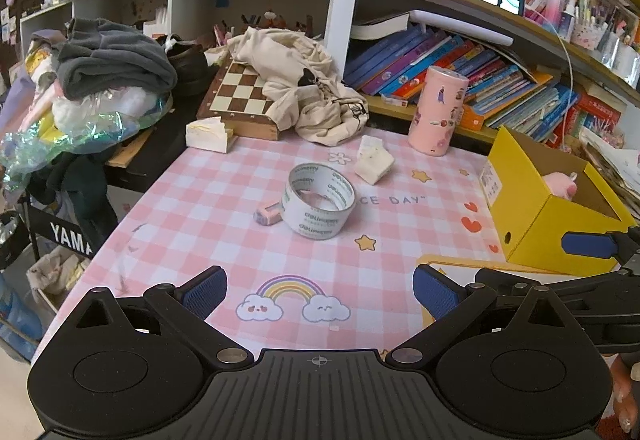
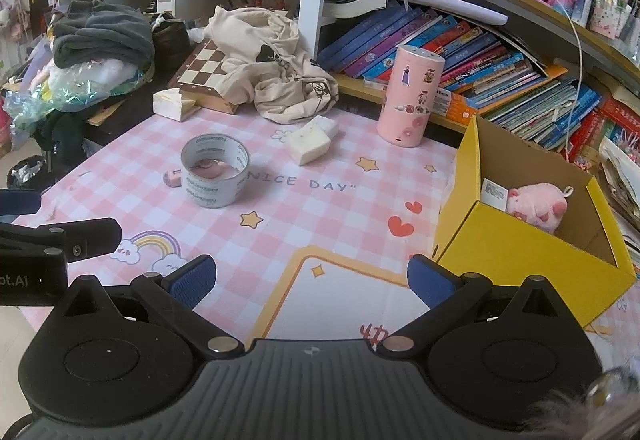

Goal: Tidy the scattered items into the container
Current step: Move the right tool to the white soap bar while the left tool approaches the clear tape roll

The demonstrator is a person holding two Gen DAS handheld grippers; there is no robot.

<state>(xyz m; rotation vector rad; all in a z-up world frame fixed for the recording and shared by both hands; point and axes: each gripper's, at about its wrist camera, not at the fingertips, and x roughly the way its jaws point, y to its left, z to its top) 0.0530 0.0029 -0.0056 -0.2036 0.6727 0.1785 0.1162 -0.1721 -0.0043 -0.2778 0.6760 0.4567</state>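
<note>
A roll of grey tape stands on the pink checked mat, with a small pink eraser touching its left side. A cream block lies behind it. At the right is a yellow cardboard box holding a pink plush pig. My left gripper is open over the mat's near edge, well short of the tape. My right gripper is open too, beside the box's near left corner, holding nothing.
A pink cylinder stands at the back by rows of books. A chessboard under a cream cloth bag, a white tissue pack and piled clothes crowd the back left.
</note>
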